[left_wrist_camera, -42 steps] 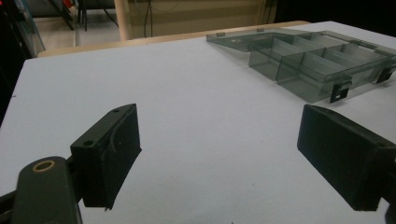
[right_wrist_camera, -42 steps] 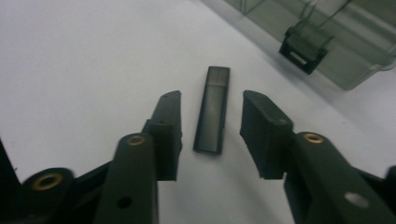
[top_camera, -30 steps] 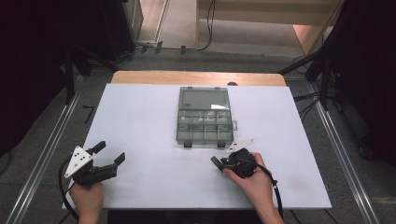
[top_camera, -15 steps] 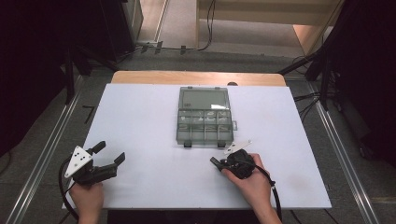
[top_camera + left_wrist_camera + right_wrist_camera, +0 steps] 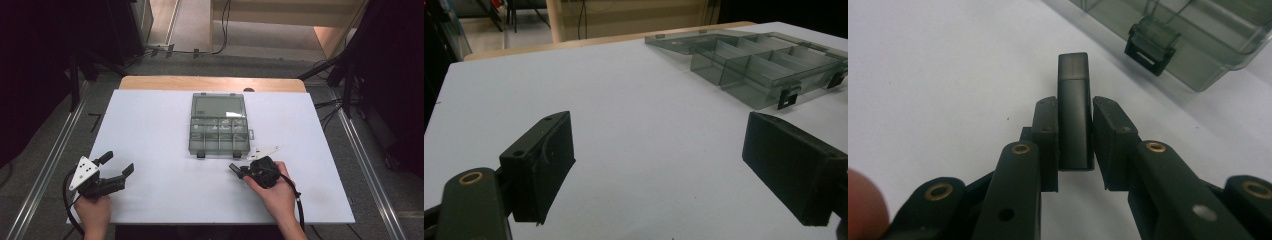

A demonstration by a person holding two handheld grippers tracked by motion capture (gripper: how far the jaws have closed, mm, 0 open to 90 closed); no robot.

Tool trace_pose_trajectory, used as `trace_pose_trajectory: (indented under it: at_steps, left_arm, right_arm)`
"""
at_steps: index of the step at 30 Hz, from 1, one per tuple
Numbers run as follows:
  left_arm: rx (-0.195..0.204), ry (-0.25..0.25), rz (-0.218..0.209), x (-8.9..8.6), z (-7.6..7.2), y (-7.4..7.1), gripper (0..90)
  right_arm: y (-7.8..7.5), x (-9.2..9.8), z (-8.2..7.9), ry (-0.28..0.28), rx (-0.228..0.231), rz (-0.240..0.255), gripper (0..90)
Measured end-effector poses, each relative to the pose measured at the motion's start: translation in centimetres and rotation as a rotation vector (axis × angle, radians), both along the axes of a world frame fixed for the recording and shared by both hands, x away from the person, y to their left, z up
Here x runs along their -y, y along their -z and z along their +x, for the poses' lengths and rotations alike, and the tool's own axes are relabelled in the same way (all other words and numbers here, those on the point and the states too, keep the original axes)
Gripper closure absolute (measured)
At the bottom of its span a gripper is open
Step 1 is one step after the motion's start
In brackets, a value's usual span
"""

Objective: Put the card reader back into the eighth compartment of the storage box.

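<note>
A smoky clear organizer box [image 5: 219, 132] lies in the middle of the white table, lid folded back, its compartments looking bare. My right gripper [image 5: 235, 169] rests on the table just in front of the box's front right corner, pointing left. In the right gripper view, that gripper [image 5: 1074, 112] is shut on a small black rectangular bar [image 5: 1073, 85] that sticks out past its fingertips. My left gripper [image 5: 119, 162] sits at the front left of the table, open, with nothing between its jaws. In the left gripper view, this gripper [image 5: 664, 155] faces the box [image 5: 764, 65] across bare table.
The white tabletop [image 5: 150, 125] has a wooden strip [image 5: 210, 82] along its far edge. A black latch [image 5: 1152, 45] on the box's front wall is close to the held bar. Metal rails and cables run on the floor at both sides.
</note>
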State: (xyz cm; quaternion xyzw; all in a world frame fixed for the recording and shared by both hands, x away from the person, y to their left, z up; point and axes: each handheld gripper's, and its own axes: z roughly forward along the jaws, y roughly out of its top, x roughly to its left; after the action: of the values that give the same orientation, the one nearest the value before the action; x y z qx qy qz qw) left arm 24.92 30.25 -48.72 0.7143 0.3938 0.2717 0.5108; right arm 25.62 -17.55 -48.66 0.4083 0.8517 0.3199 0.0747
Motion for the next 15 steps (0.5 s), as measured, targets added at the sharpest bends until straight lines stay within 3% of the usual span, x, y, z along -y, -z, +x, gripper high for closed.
trace_pose_trajectory:
  at_steps: [15]
  left_arm:
    - [0.000,0.000,0.001,0.0,0.0,0.0,13.7]
  right_arm:
    - [-1.6,1.3,0.5,0.015,0.012,0.047,71.0]
